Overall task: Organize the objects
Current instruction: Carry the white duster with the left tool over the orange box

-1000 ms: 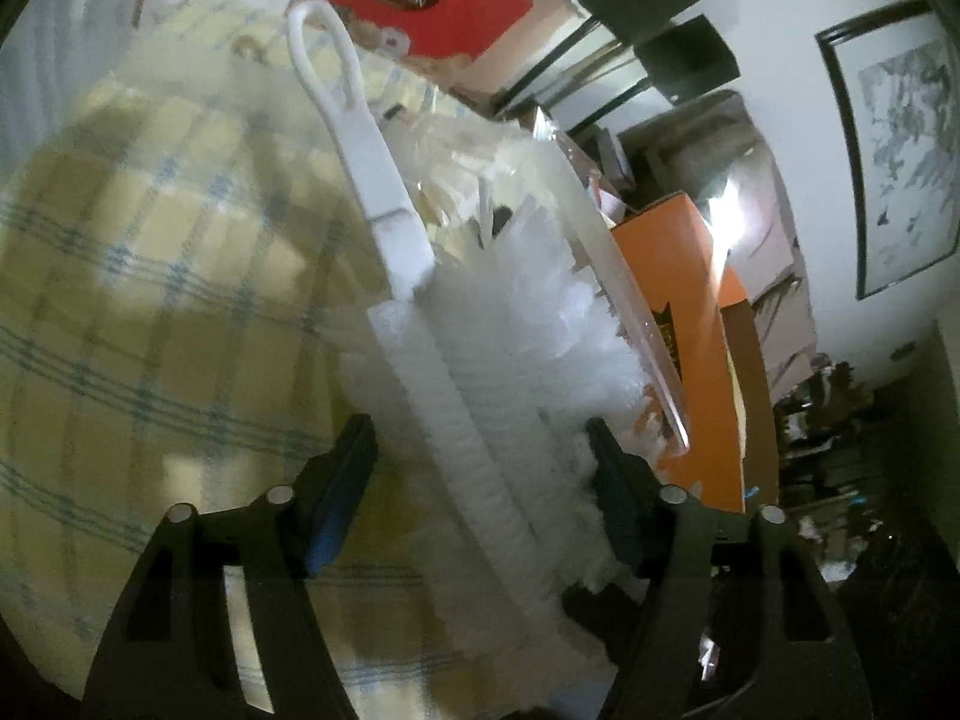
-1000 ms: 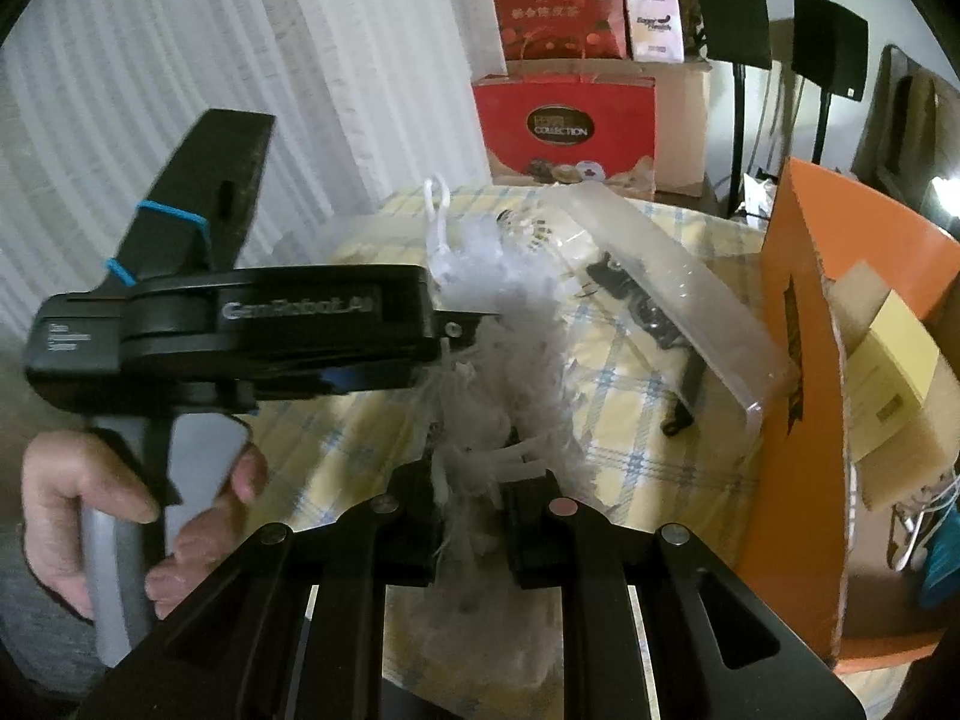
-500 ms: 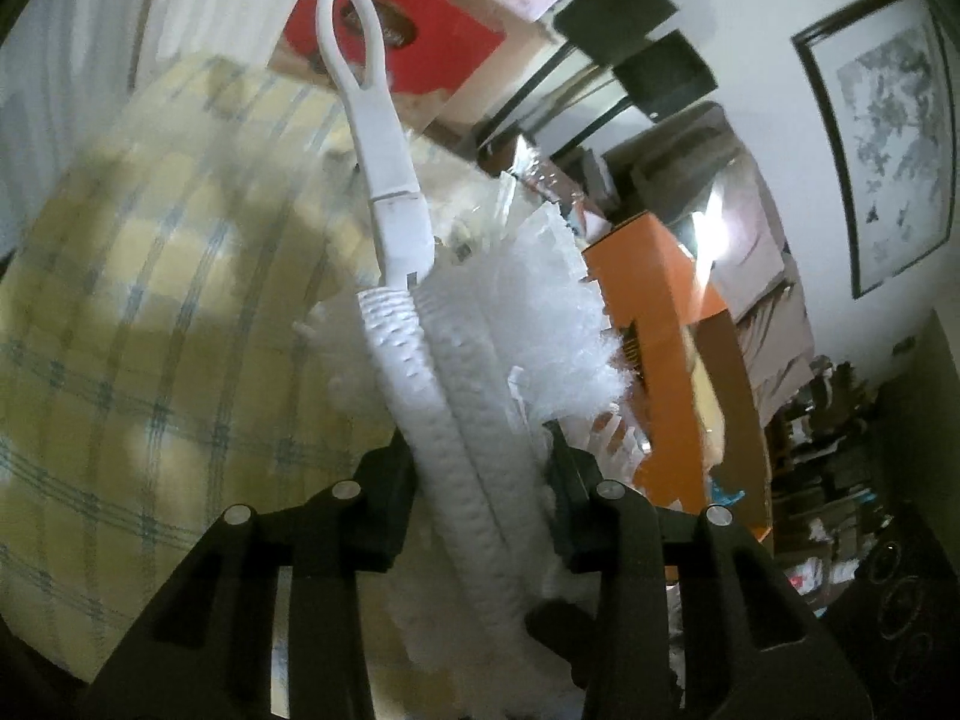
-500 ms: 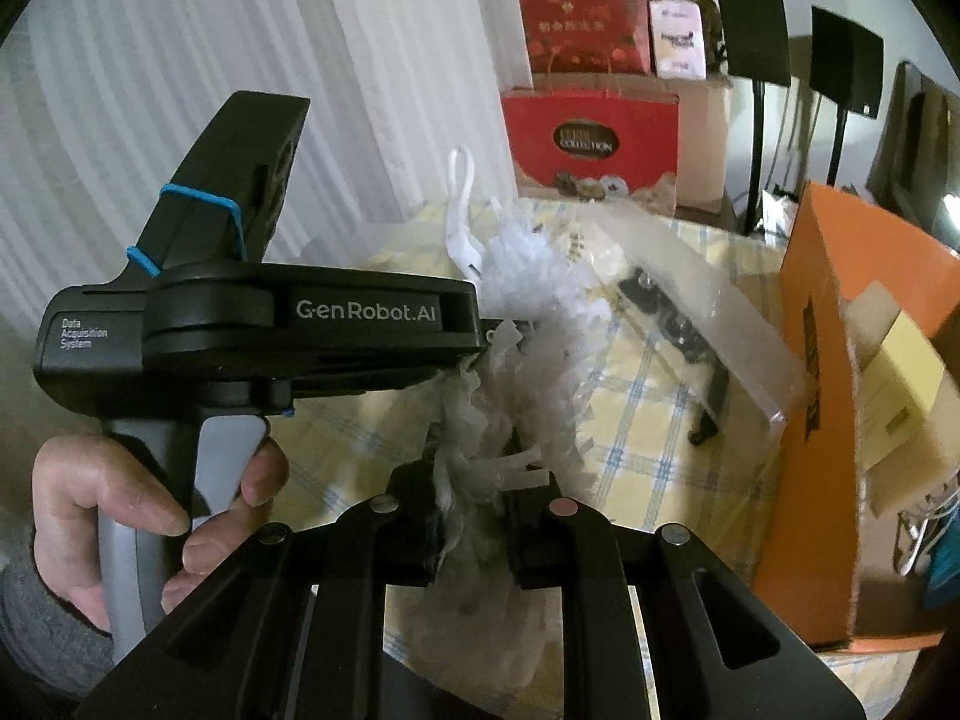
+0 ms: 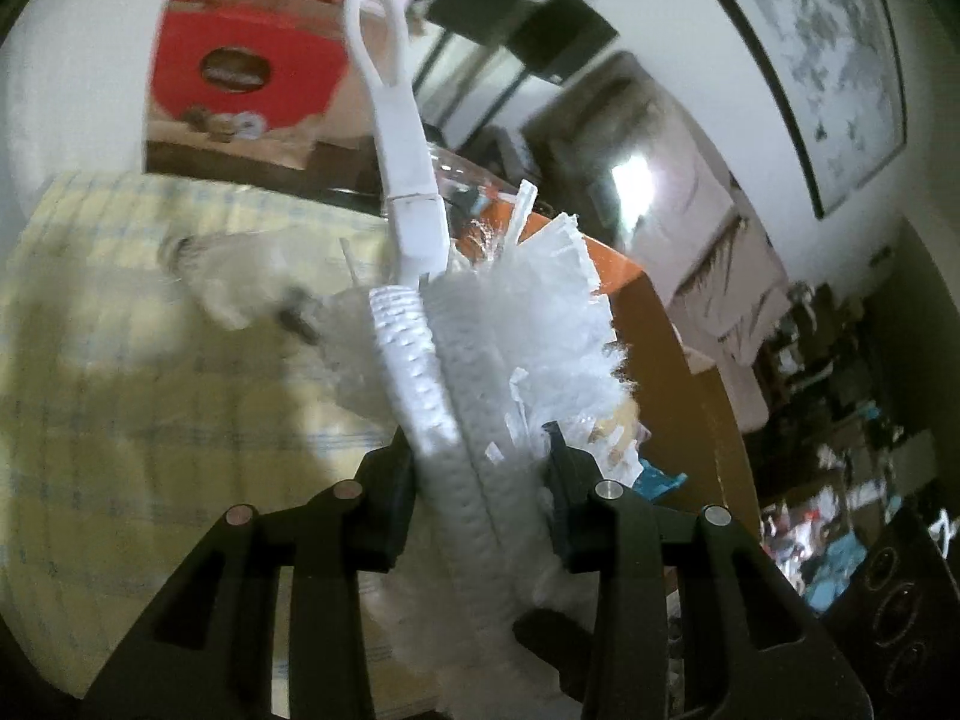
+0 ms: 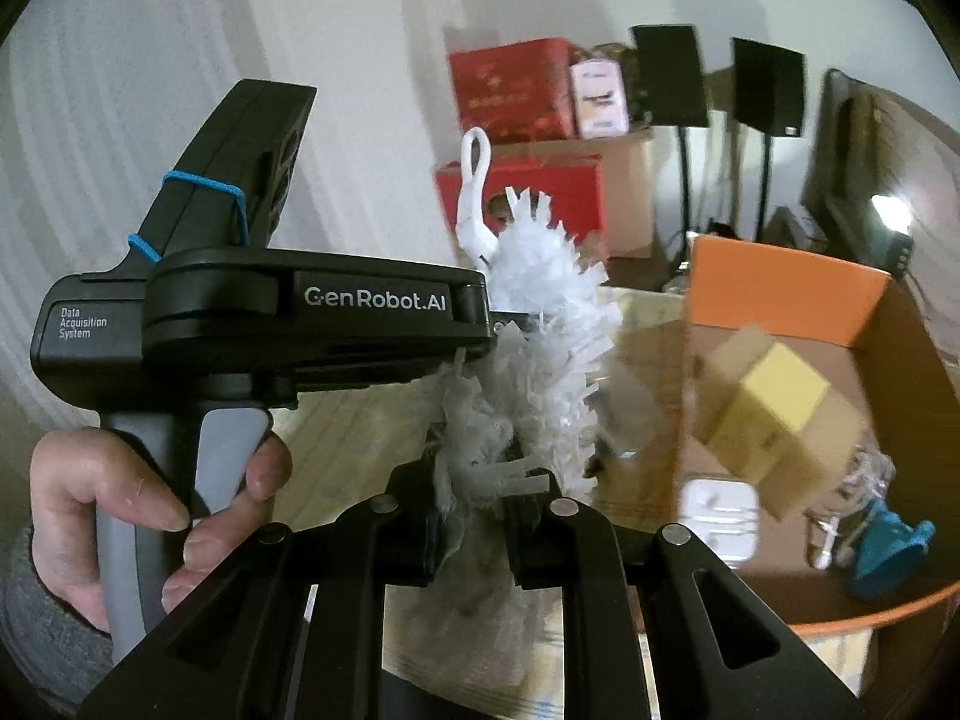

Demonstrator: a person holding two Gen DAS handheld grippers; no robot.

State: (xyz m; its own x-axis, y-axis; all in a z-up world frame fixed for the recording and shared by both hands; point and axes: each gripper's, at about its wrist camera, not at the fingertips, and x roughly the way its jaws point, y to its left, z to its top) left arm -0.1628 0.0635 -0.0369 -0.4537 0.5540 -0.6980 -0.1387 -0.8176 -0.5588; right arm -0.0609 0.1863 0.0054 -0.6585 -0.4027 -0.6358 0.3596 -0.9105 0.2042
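Left wrist view: the left tool [image 5: 474,480] points down at a slant over the checked worktop [image 5: 120,360], its jaws narrowed onto the fluffy head of a white duster [image 5: 480,360]. The jaws have just been closing, and the duster head sits pinched between them. The duster's handle rises away from the tool, its loop end up in front of a red box [image 5: 240,72]. To the right stands an orange box [image 5: 678,372].

Right wrist view: at left, a hand [image 6: 120,516] wraps the grey grip of the left tool [image 6: 480,324], fingers curled round the trigger, the tool's body lying level across the picture. In the middle, the right tool [image 6: 474,510] is nearly closed, nipping the duster's [image 6: 540,324] lower fringe. The duster is held off the worktop [image 6: 648,348] between both tools. At right, the open orange box [image 6: 780,294] holds a yellow carton [image 6: 780,396].
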